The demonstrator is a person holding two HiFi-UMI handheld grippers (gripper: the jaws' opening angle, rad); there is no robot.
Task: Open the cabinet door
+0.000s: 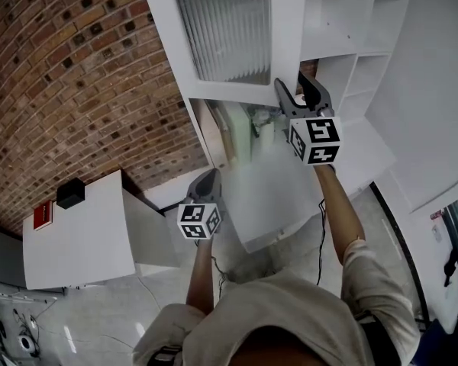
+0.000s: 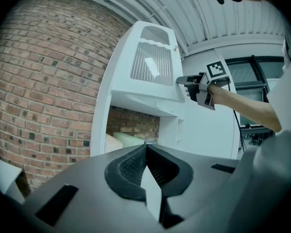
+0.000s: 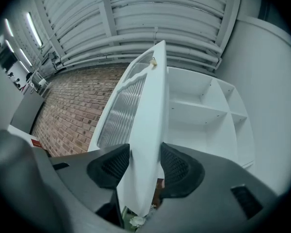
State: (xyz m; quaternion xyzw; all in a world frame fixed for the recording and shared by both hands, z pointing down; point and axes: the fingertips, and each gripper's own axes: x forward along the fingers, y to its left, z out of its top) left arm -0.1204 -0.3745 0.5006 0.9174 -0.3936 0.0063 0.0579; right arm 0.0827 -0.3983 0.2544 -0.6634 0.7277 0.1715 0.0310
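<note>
Where the ribbed pads [image 3: 117, 165] of the right gripper [image 3: 144, 165] pinch its free edge, the cabinet door [image 3: 146, 106] stands swung out from the white cabinet [image 3: 203, 106]; left gripper [image 2: 145, 154] hangs lower, jaws together on nothing.

An industrial-looking hall (bare brick wall [image 1: 76, 75], ribbed ceiling [image 3: 160, 23]).

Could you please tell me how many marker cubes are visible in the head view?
2. One marker cube rides on the left claw, low near the centre. The other cube is on the right claw, which clamps the cabinet door edge. None seem hidden.
</note>
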